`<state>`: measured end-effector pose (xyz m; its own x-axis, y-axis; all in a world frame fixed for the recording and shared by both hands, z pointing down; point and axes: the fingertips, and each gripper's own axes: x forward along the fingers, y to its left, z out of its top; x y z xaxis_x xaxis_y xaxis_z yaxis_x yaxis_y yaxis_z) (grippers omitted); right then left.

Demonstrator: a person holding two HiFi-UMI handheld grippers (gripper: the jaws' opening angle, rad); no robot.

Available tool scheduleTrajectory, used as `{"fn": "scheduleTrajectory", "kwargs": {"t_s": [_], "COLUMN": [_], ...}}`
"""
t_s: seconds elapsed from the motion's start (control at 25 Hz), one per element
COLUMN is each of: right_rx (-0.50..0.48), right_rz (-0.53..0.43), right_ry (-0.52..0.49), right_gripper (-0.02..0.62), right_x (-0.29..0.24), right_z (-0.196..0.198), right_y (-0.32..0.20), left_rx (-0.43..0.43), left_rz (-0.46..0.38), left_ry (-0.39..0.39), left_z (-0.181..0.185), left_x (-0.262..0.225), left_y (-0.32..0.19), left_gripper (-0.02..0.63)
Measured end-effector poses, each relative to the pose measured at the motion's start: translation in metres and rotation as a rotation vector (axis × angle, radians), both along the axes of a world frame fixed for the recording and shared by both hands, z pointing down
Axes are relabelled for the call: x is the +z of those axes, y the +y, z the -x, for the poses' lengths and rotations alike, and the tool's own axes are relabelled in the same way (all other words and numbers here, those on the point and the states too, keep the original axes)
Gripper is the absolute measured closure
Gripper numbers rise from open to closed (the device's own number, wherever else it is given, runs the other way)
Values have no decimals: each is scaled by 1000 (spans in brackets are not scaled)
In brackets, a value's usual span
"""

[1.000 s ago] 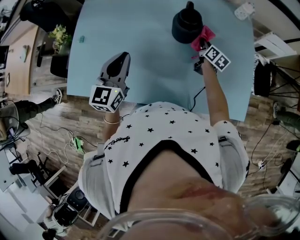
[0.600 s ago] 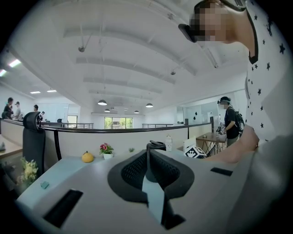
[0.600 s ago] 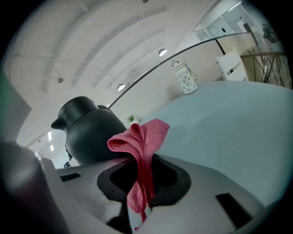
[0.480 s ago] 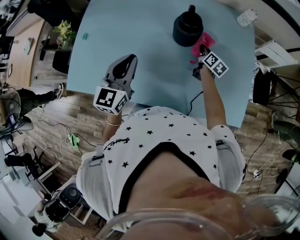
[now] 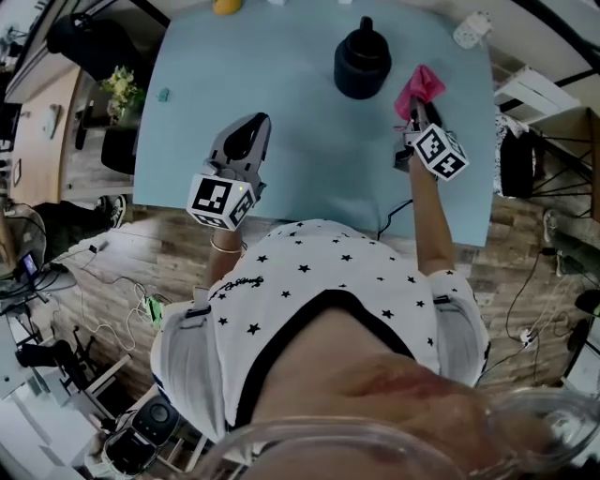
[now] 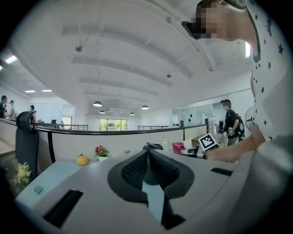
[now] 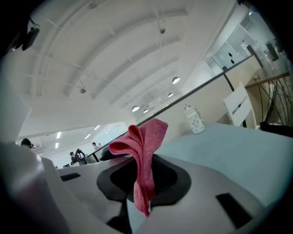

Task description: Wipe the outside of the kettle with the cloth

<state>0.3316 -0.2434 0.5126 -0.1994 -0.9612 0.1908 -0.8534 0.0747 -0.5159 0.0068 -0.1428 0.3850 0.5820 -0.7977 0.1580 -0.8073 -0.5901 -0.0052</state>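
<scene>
The black kettle [image 5: 362, 64] stands upright at the far middle of the light blue table [image 5: 300, 141]; its top also shows in the left gripper view [image 6: 153, 146]. My right gripper [image 5: 418, 105] is to the kettle's right, apart from it, shut on a pink cloth [image 5: 419, 85]. In the right gripper view the cloth [image 7: 144, 155] sticks up folded from between the jaws of my right gripper [image 7: 145, 201]. My left gripper [image 5: 253, 124] hangs over the table's near left part, shut and holding nothing; its jaws meet in the left gripper view [image 6: 147, 154].
A yellow fruit [image 5: 225, 6] lies at the table's far edge and a small teal item [image 5: 163, 94] near its left edge. A white jar [image 7: 194, 119] stands at the far right. A cable [image 5: 394, 202] runs off the near edge. Office furniture surrounds the table.
My right gripper has drawn the pink cloth off the kettle's right side and now holds it clear of the kettle. The left gripper has barely moved.
</scene>
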Motion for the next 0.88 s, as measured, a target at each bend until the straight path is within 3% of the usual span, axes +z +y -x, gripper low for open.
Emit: {"fn": "scheduleTrajectory", "kwargs": {"t_s": [0.24, 0.4, 0.64, 0.88], "right_rx": [-87, -200, -334, -383], "right_rz": [-193, -281, -309, -297], "right_ry": [144, 216, 246, 240], "right_gripper": [526, 526, 526, 528], "right_x": [-74, -105, -116, -116], "right_z": [42, 86, 140, 153], "right_y": [29, 48, 64, 73], "left_rx": [88, 121, 146, 151], "left_rz": [-24, -19, -8, -2], "left_ry": [17, 14, 35, 40], "left_z": [-14, -15, -13, -14], "left_x": [-10, -10, -5, -3], "left_y": [-16, -20, -29, -25], "left_gripper": [566, 566, 566, 566]}}
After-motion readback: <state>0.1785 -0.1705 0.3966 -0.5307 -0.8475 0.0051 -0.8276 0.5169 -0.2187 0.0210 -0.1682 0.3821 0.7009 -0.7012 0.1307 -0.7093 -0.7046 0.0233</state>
